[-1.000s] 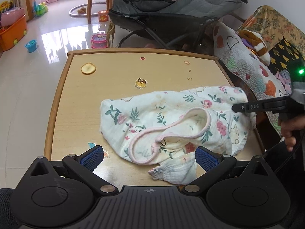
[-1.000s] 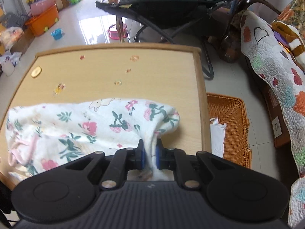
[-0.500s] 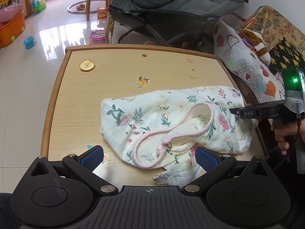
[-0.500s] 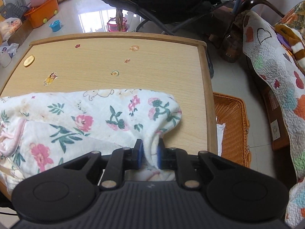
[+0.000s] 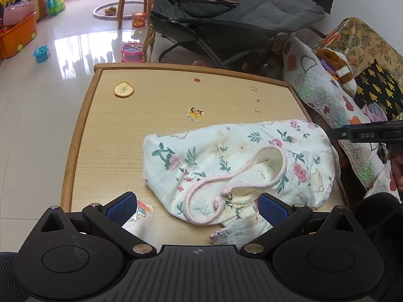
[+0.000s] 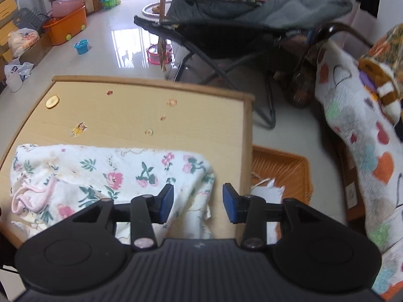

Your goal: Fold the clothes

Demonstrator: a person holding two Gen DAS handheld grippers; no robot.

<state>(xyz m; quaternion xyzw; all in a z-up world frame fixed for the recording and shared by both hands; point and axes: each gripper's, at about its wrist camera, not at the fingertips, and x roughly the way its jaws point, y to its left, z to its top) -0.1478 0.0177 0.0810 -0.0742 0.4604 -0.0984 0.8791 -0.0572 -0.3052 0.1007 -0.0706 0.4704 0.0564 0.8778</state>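
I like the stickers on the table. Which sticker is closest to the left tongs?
The colourful sticker right beside the left tongs' blue pad. The yellow cartoon sticker and small red one sit farther up the table.

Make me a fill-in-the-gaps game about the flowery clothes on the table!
1. The flowery garment lies on a ____ table.
2. The trim around its neck opening is ____.
3. Beside the table, on the floor, stands an orange ____.
4. The right tool has its blue pads ____ the cloth.

Missing words: wooden; pink; basket; off
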